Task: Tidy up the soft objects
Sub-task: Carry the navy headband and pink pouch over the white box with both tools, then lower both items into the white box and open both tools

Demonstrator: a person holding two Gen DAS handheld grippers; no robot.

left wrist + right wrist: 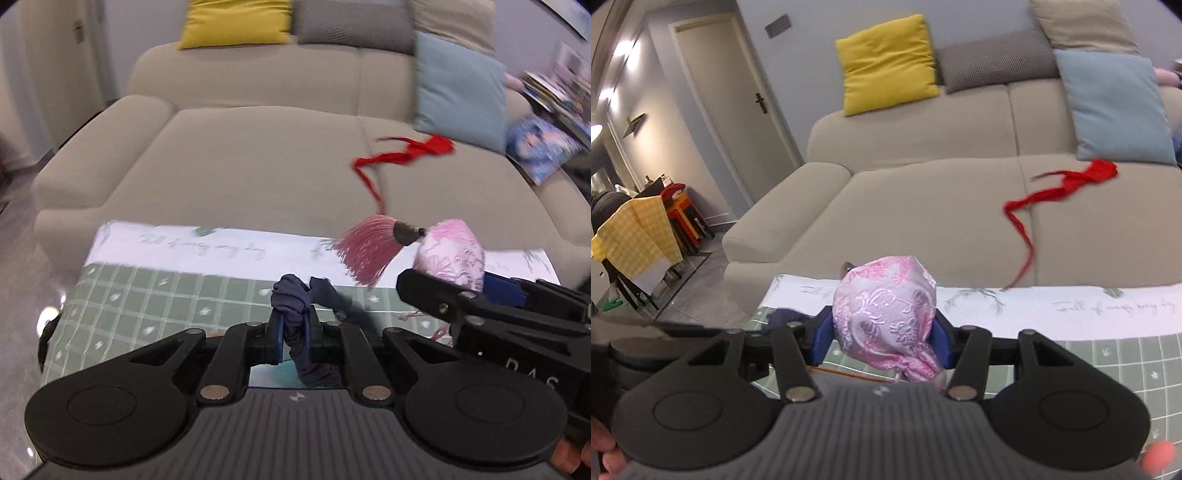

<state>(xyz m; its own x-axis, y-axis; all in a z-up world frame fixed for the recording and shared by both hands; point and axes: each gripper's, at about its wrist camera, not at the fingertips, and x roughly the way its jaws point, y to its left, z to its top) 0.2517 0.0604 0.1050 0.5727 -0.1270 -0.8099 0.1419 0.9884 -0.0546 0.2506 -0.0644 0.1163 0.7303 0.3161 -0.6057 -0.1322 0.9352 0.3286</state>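
Pouch, pink with a pale woven pattern, sits between the blue pads of the right gripper, whose jaws stand about half apart and press its 2 sides. Its lower end tapers down behind the gripper body, so how it ends is hidden. In the left wrist view the same pouch shows at the right with a pink tassel fanning out from a dark cap; in the right wrist view the tassel is hidden behind the pouch.

A dark blue cloth is pinched in the left gripper, whose jaws are nearly closed on it. The cloth bunches above the pads and runs down behind the gripper body, where its end is cut off from sight.

Both grippers hang over a table cloth with a green grid and a white border carrying handwriting too blurred to read. Beyond it stands a beige sofa. A red string lies on the seat, one end near a light blue cushion; its thin tail blurs out at the seat edge. A yellow cushion and a grey cushion lean on the sofa back. At the right edge of the left view, some blue printed items are too smeared to identify.
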